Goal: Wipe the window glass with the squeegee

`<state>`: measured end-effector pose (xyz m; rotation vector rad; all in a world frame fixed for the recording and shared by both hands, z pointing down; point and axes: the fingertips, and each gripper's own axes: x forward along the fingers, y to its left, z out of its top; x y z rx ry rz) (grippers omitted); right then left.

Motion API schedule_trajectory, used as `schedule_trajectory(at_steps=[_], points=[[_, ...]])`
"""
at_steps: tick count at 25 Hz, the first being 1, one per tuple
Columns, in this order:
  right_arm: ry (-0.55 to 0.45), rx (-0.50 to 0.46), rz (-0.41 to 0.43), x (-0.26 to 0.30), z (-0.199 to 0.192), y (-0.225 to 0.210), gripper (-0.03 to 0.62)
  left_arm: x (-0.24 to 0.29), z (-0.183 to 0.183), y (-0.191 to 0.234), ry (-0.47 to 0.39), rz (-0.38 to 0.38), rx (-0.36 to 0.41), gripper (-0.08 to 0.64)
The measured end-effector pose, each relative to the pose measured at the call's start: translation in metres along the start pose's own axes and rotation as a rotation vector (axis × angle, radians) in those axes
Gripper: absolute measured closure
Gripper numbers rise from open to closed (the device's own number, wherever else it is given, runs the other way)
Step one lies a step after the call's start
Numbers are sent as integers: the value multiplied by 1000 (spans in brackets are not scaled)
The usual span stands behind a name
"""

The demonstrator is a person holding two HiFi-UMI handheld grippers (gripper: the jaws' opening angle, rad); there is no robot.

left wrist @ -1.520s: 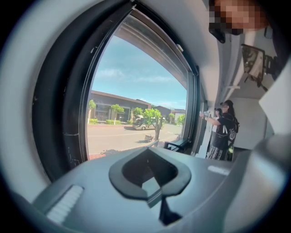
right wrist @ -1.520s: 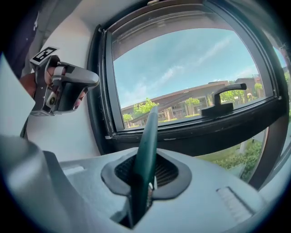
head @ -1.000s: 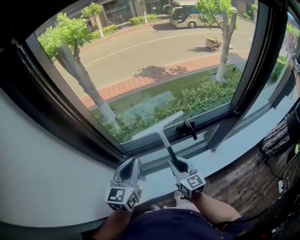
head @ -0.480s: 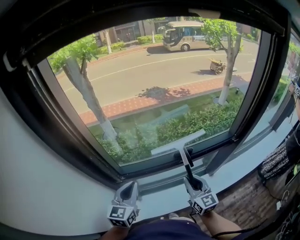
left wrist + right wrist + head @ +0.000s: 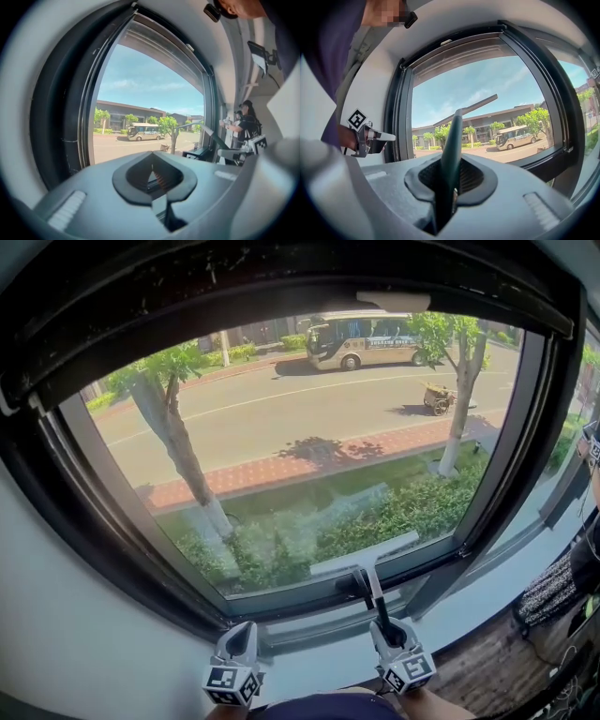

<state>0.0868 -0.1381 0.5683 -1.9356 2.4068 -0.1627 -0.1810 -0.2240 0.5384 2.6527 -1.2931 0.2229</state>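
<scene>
The squeegee (image 5: 367, 556) lies with its pale blade low on the window glass (image 5: 309, 427), just above the bottom frame. Its dark handle (image 5: 379, 606) runs down into my right gripper (image 5: 386, 632), which is shut on it. In the right gripper view the handle (image 5: 451, 140) rises from between the jaws of that gripper (image 5: 449, 187), and the blade (image 5: 474, 105) slants across the sky. My left gripper (image 5: 241, 636) hovers over the sill to the left, shut and holding nothing. The left gripper view shows its jaws (image 5: 157, 180) together.
A thick black window frame (image 5: 84, 521) surrounds the pane. A black latch handle (image 5: 349, 585) sits on the bottom frame just left of the squeegee handle. A pale sill (image 5: 478, 596) runs right, and a white wall (image 5: 66, 634) is at left. A person (image 5: 246, 124) stands at the far right.
The squeegee has slid right along the bottom of the glass, from left of the latch handle to just right of it. The head view has tilted upward. The left gripper stays near the sill.
</scene>
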Motion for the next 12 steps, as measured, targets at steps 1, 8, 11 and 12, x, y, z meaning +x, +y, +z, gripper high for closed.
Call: schedule_trajectory(at_steps=[1, 8, 11, 12], points=[[1, 15, -7, 0, -1, -6, 537, 2, 0, -1, 2, 2, -2, 555], [-4, 29, 16, -2, 1, -16, 537, -6, 9, -1, -2, 38, 3, 555], [-19, 31, 24, 8, 5, -27, 537, -1, 0, 4, -7, 74, -30, 555], [-27, 29, 26, 12, 8, -32, 537, 2, -3, 7, -10, 90, -47, 555]])
